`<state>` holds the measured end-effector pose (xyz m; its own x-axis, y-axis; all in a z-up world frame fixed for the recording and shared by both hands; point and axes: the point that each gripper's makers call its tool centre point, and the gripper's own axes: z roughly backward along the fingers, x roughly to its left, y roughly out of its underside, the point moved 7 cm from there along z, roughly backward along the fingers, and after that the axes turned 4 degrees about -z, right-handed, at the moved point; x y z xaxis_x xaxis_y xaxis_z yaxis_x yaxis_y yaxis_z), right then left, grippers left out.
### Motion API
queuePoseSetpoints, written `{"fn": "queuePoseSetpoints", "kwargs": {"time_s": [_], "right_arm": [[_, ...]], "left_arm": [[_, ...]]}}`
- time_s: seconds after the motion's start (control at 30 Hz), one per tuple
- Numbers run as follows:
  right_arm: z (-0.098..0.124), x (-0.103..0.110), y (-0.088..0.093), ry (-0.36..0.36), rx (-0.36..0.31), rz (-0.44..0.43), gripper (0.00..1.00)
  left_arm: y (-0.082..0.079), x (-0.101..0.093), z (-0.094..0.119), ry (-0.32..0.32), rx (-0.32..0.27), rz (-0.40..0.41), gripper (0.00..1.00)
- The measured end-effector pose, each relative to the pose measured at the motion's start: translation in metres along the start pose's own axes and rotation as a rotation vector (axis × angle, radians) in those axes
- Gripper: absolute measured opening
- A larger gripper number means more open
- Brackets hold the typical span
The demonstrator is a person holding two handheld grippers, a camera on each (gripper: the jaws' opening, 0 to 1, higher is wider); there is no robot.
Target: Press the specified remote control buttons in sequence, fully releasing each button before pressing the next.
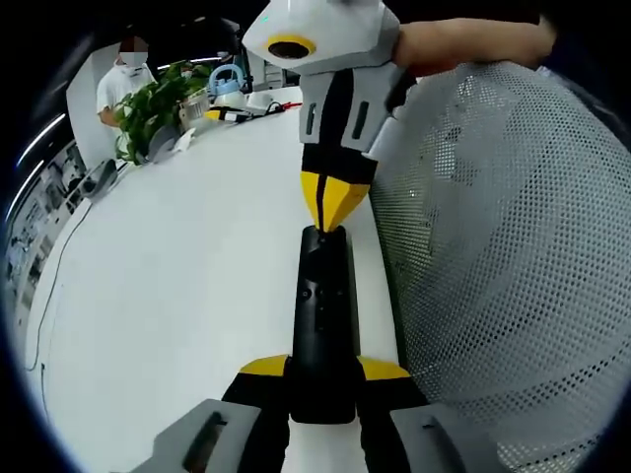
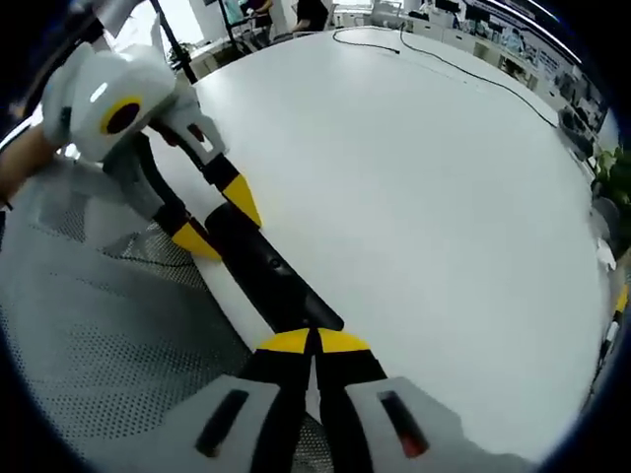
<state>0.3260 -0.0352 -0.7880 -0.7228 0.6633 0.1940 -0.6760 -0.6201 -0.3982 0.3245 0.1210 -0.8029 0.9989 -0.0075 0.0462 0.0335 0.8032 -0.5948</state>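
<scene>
1 remote [image 1: 323,325] clamped by left claw [image 1: 323,370], right claw [image 1: 335,202] pressing.

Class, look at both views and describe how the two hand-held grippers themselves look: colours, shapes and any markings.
Each hand-held gripper has a pale grey body with black inset slots, black jaw arms and yellow wedge-shaped tips. The left hand-held gripper shows this in its own view; in the right hand-held gripper view, one grey side carries a small red mark. Seen from the front, each has a white rounded housing ringed in yellow.
</scene>
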Motion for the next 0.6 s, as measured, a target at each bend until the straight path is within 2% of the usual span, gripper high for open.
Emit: {"fn": "queuePoseSetpoints", "kwargs": {"time_s": [0.07, 0.1, 0.33, 0.6], "right_arm": [[0.001, -0.002, -0.001, 0.046, 0.013, 0.071, 0.00], [0.000, 0.000, 0.000, 0.040, 0.019, 0.081, 0.00], [-0.002, 0.007, -0.005, 0.006, 0.001, 0.106, 0.00], [-0.004, 0.008, -0.006, 0.016, 0.011, 0.156, 0.00]], "left_arm": [[0.000, 0.000, 0.000, 0.000, -0.001, 0.001, 0.25], [0.000, 0.000, 0.000, 0.000, -0.001, 0.001, 0.25], [0.000, 0.000, 0.000, 0.001, -0.002, 0.000, 0.25], [0.000, 0.000, 0.000, 0.003, -0.001, 0.000, 0.25]]}}
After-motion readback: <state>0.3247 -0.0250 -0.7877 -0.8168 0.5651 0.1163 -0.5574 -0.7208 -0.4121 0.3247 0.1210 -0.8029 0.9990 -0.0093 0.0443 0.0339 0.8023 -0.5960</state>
